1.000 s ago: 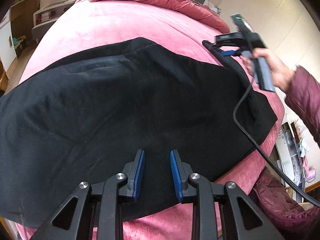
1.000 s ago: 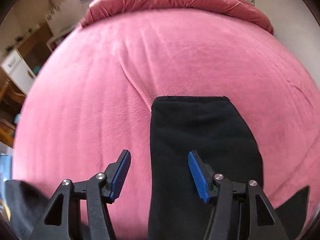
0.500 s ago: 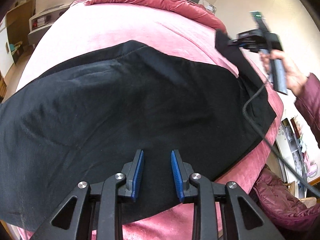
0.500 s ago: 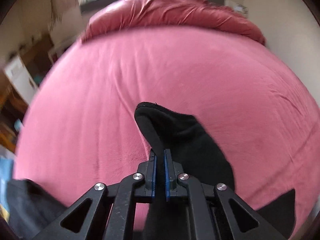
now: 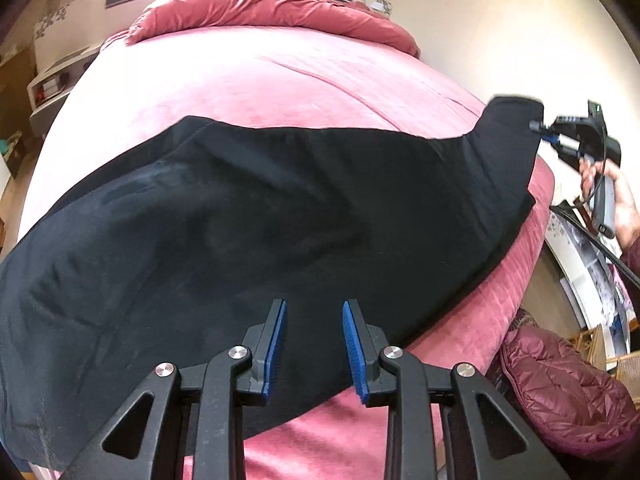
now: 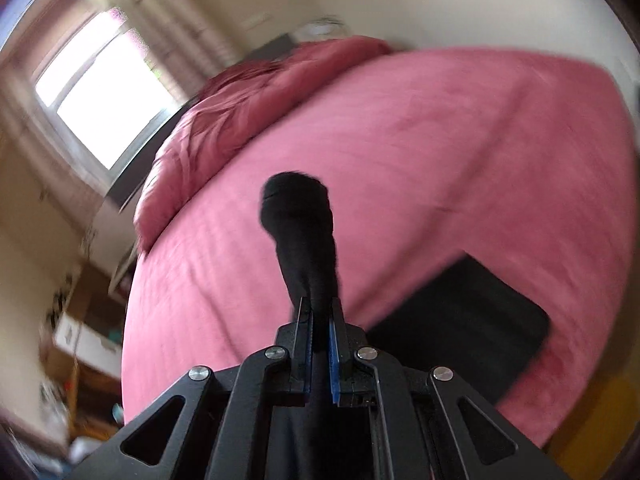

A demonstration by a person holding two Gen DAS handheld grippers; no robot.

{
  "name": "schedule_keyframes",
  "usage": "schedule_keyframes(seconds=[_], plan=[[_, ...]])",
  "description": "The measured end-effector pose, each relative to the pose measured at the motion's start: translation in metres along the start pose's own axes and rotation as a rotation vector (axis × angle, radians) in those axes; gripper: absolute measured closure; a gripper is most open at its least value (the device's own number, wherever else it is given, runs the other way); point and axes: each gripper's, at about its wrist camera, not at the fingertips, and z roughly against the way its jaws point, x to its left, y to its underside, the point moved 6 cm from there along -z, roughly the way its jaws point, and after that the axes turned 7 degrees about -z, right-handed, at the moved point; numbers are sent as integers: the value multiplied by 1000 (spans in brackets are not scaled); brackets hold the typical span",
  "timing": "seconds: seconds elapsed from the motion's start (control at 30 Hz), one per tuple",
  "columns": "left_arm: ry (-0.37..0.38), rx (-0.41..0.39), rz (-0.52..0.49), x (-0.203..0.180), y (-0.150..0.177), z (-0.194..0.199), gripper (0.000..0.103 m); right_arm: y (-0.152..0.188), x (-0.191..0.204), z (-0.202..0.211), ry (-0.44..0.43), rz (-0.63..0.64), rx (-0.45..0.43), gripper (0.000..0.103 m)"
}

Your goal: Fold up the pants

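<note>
Black pants (image 5: 256, 220) lie spread across the pink bed (image 5: 280, 80). My left gripper (image 5: 314, 320) is open, hovering just over the near part of the pants, nothing between its blue pads. My right gripper (image 6: 320, 320) is shut on the leg end of the pants (image 6: 304, 232), which sticks up past the fingers. In the left wrist view the right gripper (image 5: 548, 134) holds that leg end lifted off the bed at the far right. Another black part of the pants (image 6: 464, 316) lies on the bed below right.
A rumpled red duvet (image 5: 260, 4) lies at the head of the bed. A window (image 6: 100, 92) is behind it. Shelves and furniture (image 5: 52, 80) stand left of the bed. A maroon jacket (image 5: 560, 384) lies at the right, by the bed's edge.
My right gripper closed on the leg end and lifted it off the bed, swinging up and right. The pants' right side rose with it. My left gripper stayed open in place.
</note>
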Motion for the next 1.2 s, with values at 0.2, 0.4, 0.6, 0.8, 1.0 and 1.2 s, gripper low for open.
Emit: schedule_keyframes(seconds=[0.2,0.4,0.6,0.8,1.0,1.2], plan=[[-3,31,-99,-23,-6,-5,73,18,-102,-24,67,-207,54,97],[15,77,-166,-46,-11,-23,72,35,-138,-38,86,-254,89,97],[64,75,-165,-57,-16,-29,71,29,-133,-32,91,-228,69,97],[94,42,-97,-45,-22,-19,71,32,-142,-21,113,-216,93,97],[69,38,-36,-23,-14,-9,71,40,-154,-28,88,-279,102,92],[47,22,-16,-10,-3,-3,70,65,-140,-4,1,-277,147,86]])
